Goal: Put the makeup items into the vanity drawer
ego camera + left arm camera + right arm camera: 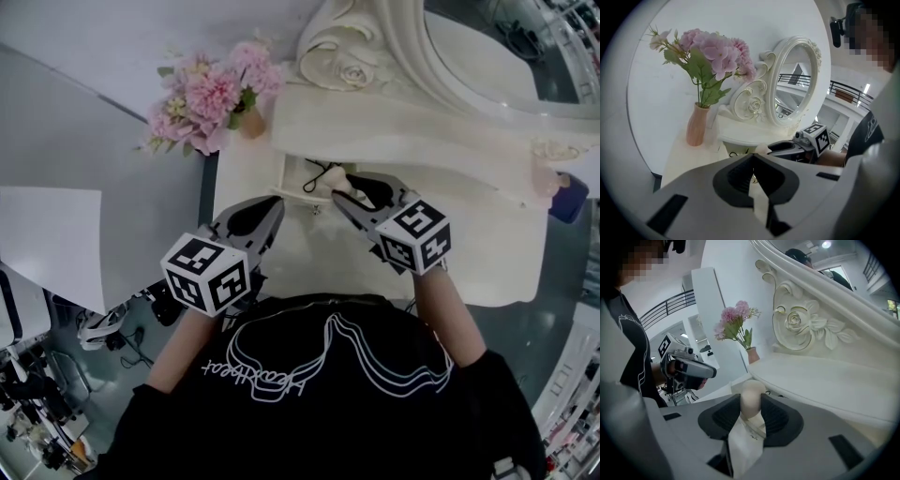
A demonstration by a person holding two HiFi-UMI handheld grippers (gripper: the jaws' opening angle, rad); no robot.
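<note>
Cream dome-capped squeeze tube (743,441) pinched in right claw (751,399), ribbed black pads (725,417); left claw (752,158) closed tight, empty.

Bright, diffuse, even indoor light; shadows soft, faint. Heavy fisheye bending, black corners in both gripper views. Nearest foreground slightly blurred.

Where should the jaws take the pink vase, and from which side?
Likely around the vase mid-body, jaws level, coming from the front. It stands upright and slim, the flowers block the top, and the mirror frame stands close beside it.
</note>
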